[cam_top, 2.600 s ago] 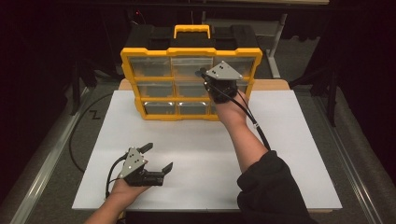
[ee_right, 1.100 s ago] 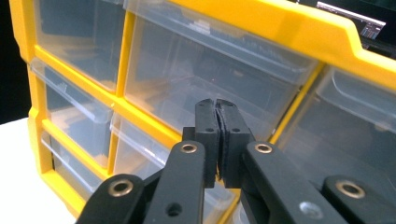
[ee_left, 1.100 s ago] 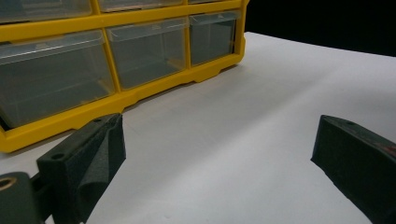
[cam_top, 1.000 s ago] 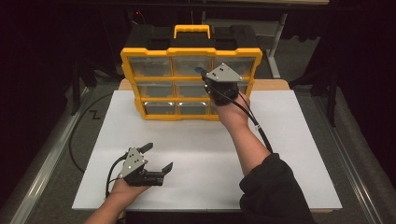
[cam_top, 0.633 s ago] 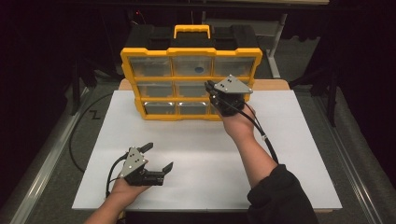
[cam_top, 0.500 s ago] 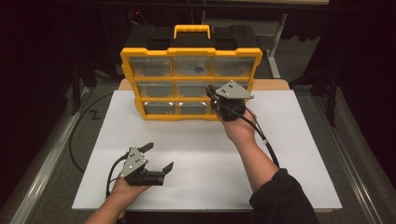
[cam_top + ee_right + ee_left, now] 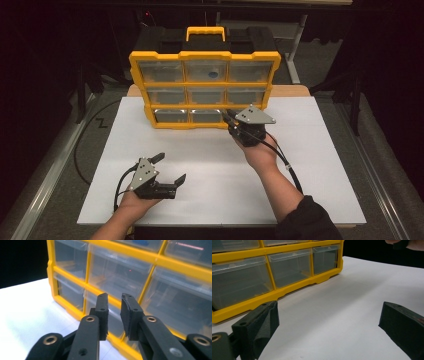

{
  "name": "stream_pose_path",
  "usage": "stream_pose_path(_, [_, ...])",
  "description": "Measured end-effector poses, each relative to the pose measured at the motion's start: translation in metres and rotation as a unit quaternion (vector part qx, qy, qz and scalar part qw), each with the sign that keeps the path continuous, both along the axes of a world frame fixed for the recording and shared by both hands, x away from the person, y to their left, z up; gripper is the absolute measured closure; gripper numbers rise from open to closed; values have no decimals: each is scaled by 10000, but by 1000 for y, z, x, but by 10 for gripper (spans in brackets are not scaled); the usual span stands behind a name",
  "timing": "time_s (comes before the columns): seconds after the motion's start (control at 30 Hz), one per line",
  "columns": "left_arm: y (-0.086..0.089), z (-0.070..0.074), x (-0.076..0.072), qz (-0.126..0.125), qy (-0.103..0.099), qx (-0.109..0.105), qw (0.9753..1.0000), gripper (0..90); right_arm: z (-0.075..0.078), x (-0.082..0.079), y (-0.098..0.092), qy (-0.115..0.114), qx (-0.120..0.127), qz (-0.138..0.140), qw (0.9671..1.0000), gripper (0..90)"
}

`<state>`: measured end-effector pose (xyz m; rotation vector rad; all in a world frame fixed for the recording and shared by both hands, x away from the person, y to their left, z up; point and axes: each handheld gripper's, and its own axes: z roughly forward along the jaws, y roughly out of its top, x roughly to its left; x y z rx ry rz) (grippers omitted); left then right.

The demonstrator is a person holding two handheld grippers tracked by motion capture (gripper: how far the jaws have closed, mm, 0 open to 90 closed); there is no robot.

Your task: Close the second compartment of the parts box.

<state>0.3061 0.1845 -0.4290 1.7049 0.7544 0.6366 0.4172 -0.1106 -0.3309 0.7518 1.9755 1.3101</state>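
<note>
A yellow-framed plastic organiser case with clear drawers in three rows of three and a black back with a yellow carry handle stands upright at the far edge of the white worktop, slightly left of centre; no brand, label or writing can be read on it in any view, though a small blue item shows through the top middle drawer. The right gripper, held in a hand with the forearm reaching forward from the near right corner, is at the case's lower right corner, its tips just in front of the bottom-row drawers; whether they touch the case cannot be told. In the right gripper view the right gripper's jaws stand close together with a narrow gap between them and nothing held, pointing at the bottom of the yellow frame. The left gripper rests low over the near left part of the worktop, well apart from the case, its hand entering from the near edge and its tips directed to the right. In the left gripper view its jaws are spread wide and hold nothing, with bare white worktop between them and the case's bottom drawers beyond.
</note>
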Motion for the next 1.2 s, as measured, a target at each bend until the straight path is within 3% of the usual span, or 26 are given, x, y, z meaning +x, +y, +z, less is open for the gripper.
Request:
stream_pose_path(0.57, [0, -1, 1, 16, 18, 24, 10000, 32, -35, -26, -29, 617, -29, 191, 9979, 503])
stream_pose_path(0.77, [0, -1, 1, 36, 24, 12, 10000, 32, -45, -34, -41, 680, -69, 275, 9973, 305])
stream_pose_path(0.87, [1, 0, 1, 40, 21, -6, 10000, 32, -47, -40, -46, 711, 43, 323, 9969, 175])
stream_pose_path(1.1, [0, 0, 1, 61, 14, 1, 10000, 32, -55, -58, -66, 692, -41, 184, 9974, 12])
stream_pose_path(1.2, [1, 0, 1, 88, 5, -21, 10000, 32, -59, -64, -77, 740, -15, 140, 9972, 11])
